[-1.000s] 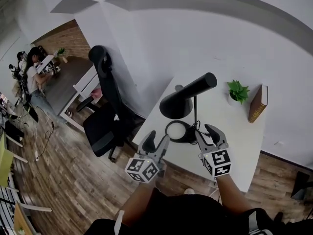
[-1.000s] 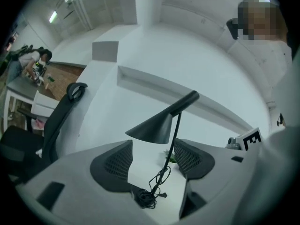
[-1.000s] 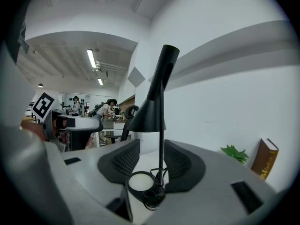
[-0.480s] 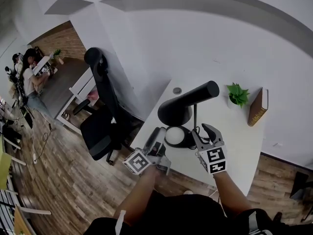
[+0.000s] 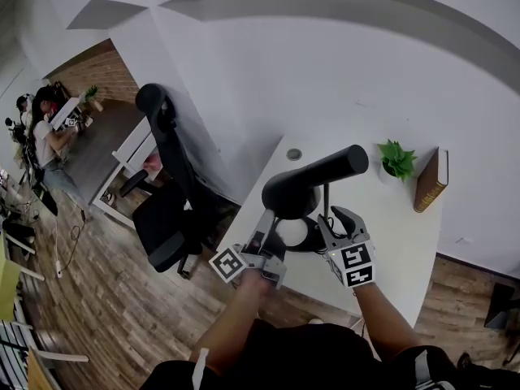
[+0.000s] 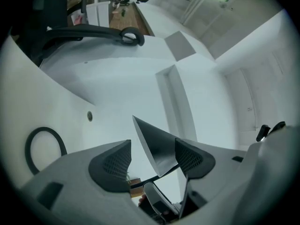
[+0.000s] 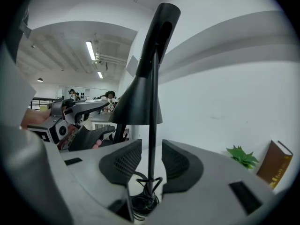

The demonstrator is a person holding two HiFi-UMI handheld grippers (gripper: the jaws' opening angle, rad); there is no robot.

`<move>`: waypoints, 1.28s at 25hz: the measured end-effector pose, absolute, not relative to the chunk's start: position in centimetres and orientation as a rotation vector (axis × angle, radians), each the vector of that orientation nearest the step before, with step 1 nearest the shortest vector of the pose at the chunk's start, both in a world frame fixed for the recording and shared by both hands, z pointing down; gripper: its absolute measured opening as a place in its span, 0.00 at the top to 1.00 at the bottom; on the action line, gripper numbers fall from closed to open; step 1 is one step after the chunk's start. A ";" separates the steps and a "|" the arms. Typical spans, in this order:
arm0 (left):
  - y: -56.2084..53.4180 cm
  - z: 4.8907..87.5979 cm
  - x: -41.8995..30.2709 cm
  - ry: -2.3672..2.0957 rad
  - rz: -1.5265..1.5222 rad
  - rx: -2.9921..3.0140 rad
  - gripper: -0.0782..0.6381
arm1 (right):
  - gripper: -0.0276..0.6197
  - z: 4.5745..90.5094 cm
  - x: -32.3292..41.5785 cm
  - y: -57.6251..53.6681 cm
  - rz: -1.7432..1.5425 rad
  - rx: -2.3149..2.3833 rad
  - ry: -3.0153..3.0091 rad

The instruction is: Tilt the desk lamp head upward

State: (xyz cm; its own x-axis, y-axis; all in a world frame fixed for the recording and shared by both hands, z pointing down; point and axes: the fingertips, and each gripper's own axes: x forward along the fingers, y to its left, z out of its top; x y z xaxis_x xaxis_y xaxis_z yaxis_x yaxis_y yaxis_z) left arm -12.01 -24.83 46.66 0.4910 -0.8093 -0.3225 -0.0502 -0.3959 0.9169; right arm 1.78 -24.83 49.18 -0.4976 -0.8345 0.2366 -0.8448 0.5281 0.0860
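The white desk (image 5: pixel 404 246) carries the black desk lamp (image 5: pixel 302 192) near its front edge. We hold the left gripper (image 6: pixel 152 156) with fingers spread wide about the lamp head (image 6: pixel 157 146) rim, perhaps touching it. Our right gripper (image 7: pixel 151 159) fingers are closing round the thin stem (image 7: pixel 152 102), not yet pinching.

Clear desk (image 5: pixel 398 242) right of lamp stem (image 7: pixel 153 125); plant (image 5: pixel 396 159), book (image 5: pixel 430 179) block far right corner. Shade (image 5: pixel 294 190) overhangs near-left approach. Chair (image 5: pixel 166 210) crowds left edge. Wall (image 5: pixel 325 80) at far side.
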 end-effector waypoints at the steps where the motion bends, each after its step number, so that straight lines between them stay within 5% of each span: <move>1: -25.0 46.7 -12.0 -0.715 -1.009 1.787 0.51 | 0.77 49.1 1.7 -24.9 0.058 1.409 -2.520; 7: -25.7 46.2 -11.2 -0.642 -1.006 1.793 0.51 | 0.89 49.1 1.1 -25.4 0.024 1.410 -2.492; 11: -25.8 45.8 -11.0 -0.595 -1.039 1.774 0.72 | 0.90 49.3 1.2 -25.4 0.036 1.415 -2.486; 32: -26.5 44.8 -12.3 -0.573 -1.032 1.846 0.75 | 0.91 49.3 1.4 -25.7 0.060 1.492 -2.460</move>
